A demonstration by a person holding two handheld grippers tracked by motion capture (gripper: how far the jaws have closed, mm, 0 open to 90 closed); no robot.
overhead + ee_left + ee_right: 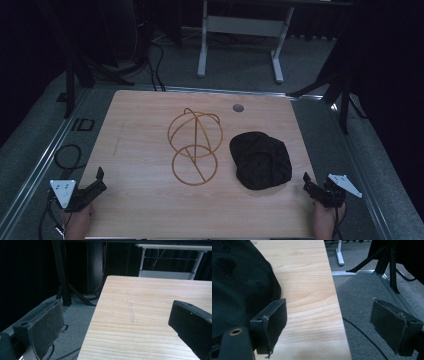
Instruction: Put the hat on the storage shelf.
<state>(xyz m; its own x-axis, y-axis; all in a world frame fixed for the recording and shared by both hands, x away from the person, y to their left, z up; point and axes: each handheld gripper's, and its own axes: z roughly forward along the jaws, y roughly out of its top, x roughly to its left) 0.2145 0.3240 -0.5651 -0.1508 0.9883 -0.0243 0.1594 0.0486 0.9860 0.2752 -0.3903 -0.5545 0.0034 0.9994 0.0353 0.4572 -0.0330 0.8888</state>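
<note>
A tan wire frame (194, 145), made of rings and a curved dome, stands in the middle of the wooden table (145, 200). Right of it lies a black mesh cap (260, 160), which also fills the left side of the right gripper view (237, 285). My left gripper (99, 181) rests at the table's front left edge, open and empty; its jaws straddle the table's left edge (117, 322). My right gripper (308, 184) sits at the front right edge, open and empty, just right of the cap, with one jaw over the table and one over the floor (332, 325).
A small grey round grommet (238, 108) is set in the table near its far edge. Grey carpet (320, 125) surrounds the table, with black cables (67, 155) on the left and black stand legs (345, 100) on both sides. A white table frame (240, 45) stands behind.
</note>
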